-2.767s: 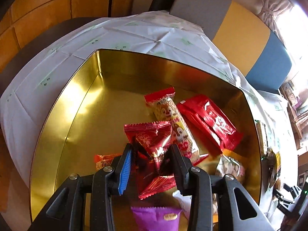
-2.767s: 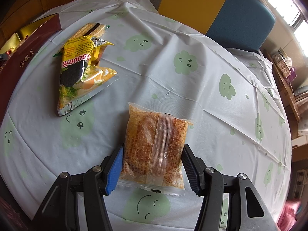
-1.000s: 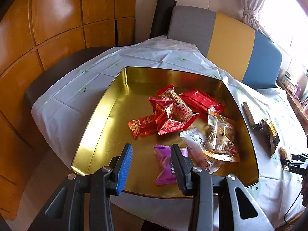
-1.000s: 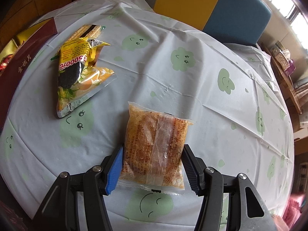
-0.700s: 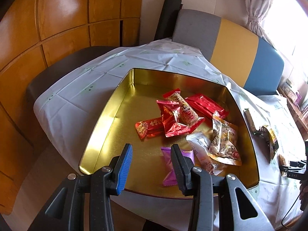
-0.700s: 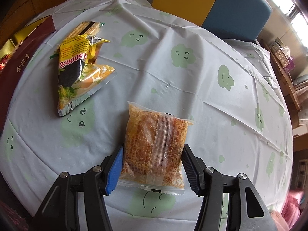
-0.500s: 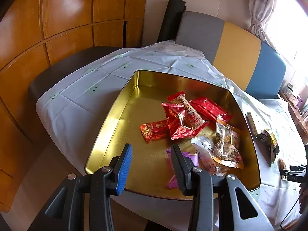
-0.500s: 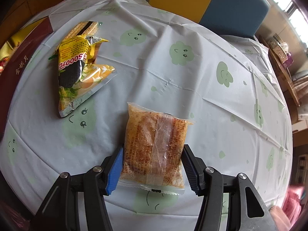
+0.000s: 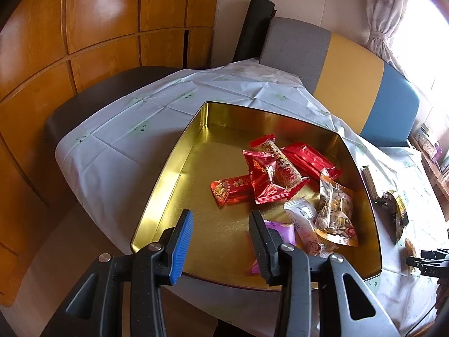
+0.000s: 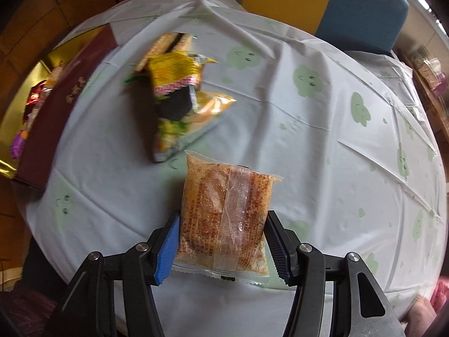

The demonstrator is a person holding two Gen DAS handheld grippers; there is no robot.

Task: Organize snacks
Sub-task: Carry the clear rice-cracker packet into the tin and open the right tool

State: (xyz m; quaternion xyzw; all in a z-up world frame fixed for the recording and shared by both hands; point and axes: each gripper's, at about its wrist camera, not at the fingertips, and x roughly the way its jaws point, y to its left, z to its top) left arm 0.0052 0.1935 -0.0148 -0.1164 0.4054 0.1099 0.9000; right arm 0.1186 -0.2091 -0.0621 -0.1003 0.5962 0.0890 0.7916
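- Left wrist view: the left gripper (image 9: 220, 241) is hanging with its jaws spread wide and holding nothing, low in the frame over the near rim of the gold tin (image 9: 168, 168).
- Several snacks are already lying in the tin at centre right: red wrappers (image 9: 269, 174), a peanut bag (image 9: 335, 214), a white packet (image 9: 303, 219) and a purple packet (image 9: 280, 230); their print is too small to read.
- Right wrist view: the right gripper (image 10: 221, 248) is clamping a clear cracker packet (image 10: 224, 219) at lower centre; its red print is unreadable.
- The yellow snack bags (image 10: 176, 98) are lying on the tablecloth (image 10: 308, 154) at upper left, blurred, so sorting looks partly done.
- Gold characters on the tin's maroon side (image 10: 56, 118) are too smeared to read.
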